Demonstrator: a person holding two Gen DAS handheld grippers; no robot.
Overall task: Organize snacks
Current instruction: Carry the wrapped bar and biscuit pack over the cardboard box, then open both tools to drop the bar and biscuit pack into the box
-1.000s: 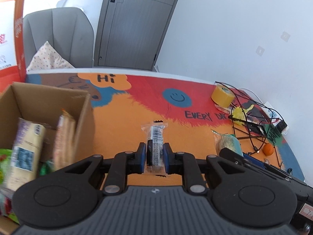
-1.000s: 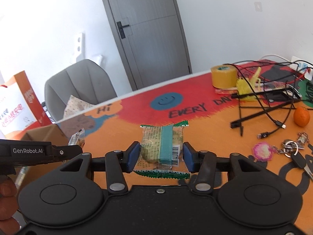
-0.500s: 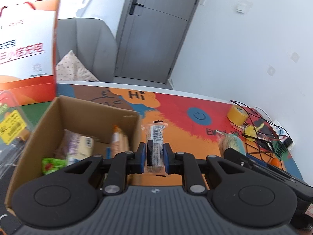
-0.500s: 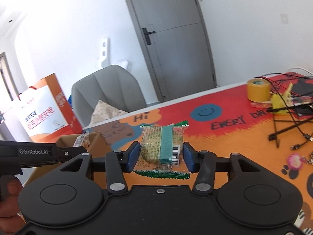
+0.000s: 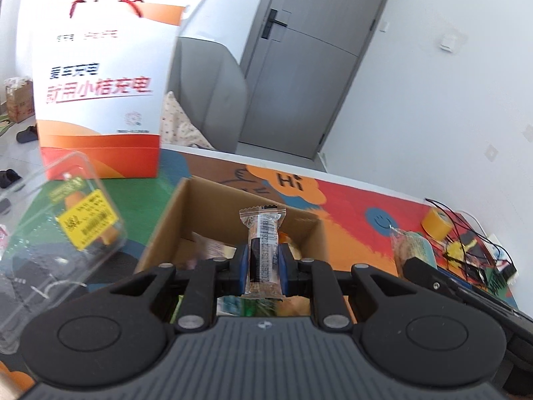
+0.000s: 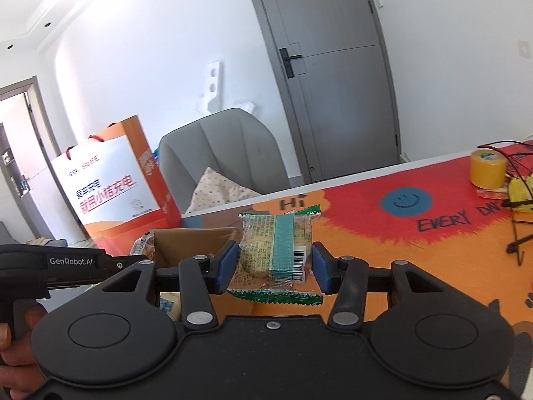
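My left gripper is shut on a slim clear-wrapped snack bar, held upright over the open cardboard box; several wrapped snacks lie inside the box. In the right wrist view my right gripper is shut on a green-edged wrapped cake, just right of the same cardboard box. The left gripper's body and a hand show at that view's left edge. The cake also appears at the right of the left wrist view.
A clear plastic clamshell lies left of the box. An orange-and-white paper bag stands behind it. A grey chair sits beyond the table. A yellow tape roll and tangled cables occupy the table's right end.
Both grippers have moved left and a little up with their snacks. The left gripper's bar now hangs over the box instead of beside it; the right gripper has come up to the box's right side.
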